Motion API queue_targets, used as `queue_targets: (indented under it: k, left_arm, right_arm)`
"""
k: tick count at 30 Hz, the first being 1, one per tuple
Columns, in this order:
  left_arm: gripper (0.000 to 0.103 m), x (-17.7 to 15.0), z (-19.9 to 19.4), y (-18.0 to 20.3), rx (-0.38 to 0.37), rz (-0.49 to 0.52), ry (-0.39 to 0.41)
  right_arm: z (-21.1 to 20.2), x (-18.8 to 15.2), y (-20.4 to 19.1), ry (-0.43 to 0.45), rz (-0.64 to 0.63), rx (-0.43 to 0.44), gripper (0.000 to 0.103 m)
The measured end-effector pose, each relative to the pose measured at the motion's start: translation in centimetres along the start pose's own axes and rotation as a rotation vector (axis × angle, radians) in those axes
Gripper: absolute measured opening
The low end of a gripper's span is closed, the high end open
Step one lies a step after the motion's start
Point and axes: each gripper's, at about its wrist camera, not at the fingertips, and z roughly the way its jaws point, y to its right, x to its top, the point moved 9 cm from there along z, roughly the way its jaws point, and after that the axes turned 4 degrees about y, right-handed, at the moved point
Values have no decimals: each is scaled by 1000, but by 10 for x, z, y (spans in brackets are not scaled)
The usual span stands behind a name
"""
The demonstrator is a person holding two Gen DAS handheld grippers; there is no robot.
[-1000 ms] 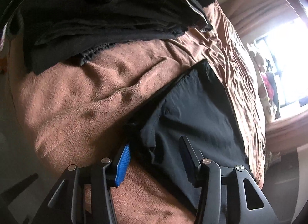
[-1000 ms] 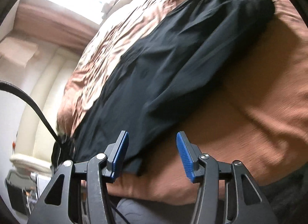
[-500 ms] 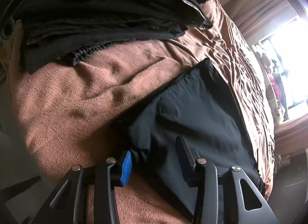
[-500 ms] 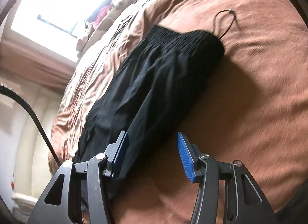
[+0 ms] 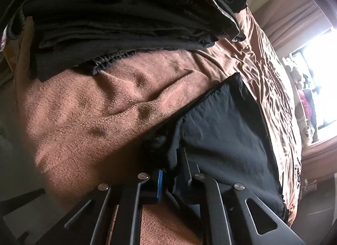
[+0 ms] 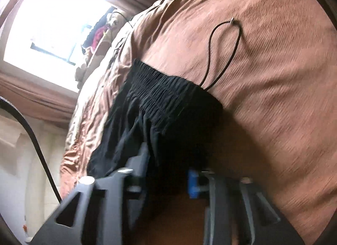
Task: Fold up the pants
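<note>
The black pants (image 5: 227, 131) lie on a brown blanket (image 5: 88, 114) on the bed. My left gripper (image 5: 168, 169) is shut on the near corner of the leg hem, which bunches between the jaws. In the right wrist view the pants (image 6: 134, 122) lie lengthwise with the gathered elastic waistband (image 6: 166, 91) at the far end and its black drawstring (image 6: 223, 51) looped on the blanket. My right gripper (image 6: 168, 169) is low over the near edge of the pants near the waistband. Its jaws stand apart, with dark cloth between them. The view is blurred.
A stack of folded black clothes (image 5: 118, 17) sits on the blanket beyond the left gripper. A bright window (image 6: 56, 23) with stuffed toys on its sill lies past the bed. A black cable (image 6: 33, 139) hangs at the left of the right wrist view.
My left gripper has come down onto the hem corner and closed on it. My right gripper has moved along the pants toward the waistband and dropped low, its jaws narrowing around the edge.
</note>
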Motion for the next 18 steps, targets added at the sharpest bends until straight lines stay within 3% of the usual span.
queue_targets:
  k: [5, 14, 18]
  left_arm:
    - [5, 0, -7, 5, -33, 5, -9]
    - [5, -9, -11, 17, -134, 29, -50]
    - [8, -13, -8, 14, -147, 16, -73]
  right_arm:
    - [-21, -6, -14, 33, -94, -34, 11]
    - [-42, -7, -12, 70, -86, -97, 10]
    - [-39, -19, -11, 11, -75, -141, 22]
